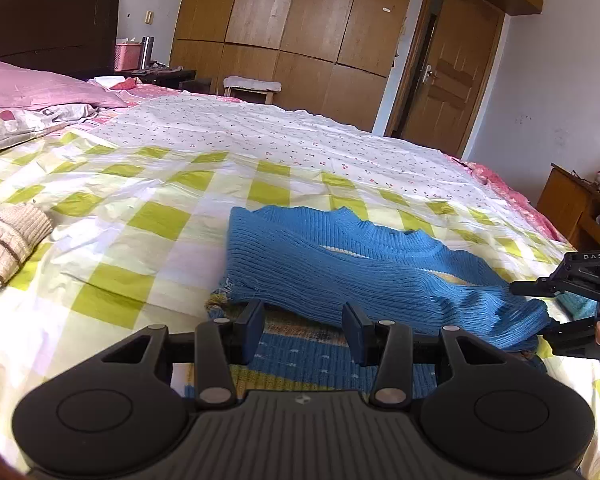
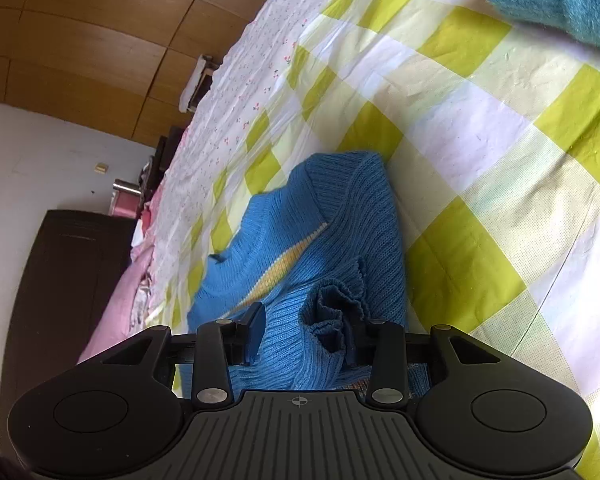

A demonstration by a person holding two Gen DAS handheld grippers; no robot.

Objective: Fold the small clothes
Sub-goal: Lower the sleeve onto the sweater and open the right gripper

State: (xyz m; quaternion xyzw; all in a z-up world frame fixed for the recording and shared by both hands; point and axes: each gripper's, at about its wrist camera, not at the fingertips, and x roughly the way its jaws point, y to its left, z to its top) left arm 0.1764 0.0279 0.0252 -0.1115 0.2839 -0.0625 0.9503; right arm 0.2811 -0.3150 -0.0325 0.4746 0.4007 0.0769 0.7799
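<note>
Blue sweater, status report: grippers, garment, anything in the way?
Left gripper open, nothing between the fingers. Right gripper open, bunched cuff at its fingers. Blue sweater part-folded on checked bedspread. Striped beige garment lies well aside.

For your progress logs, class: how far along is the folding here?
Done: the blue ribbed knit sweater has one part folded over itself. In hand: nothing; both grippers' fingers stand open beside its sleeve cuff. Left: remaining folds, plus the beige striped knit garment.

Open bedspread (image 1: 148, 216) beyond blue sweater (image 1: 340, 264)
</note>
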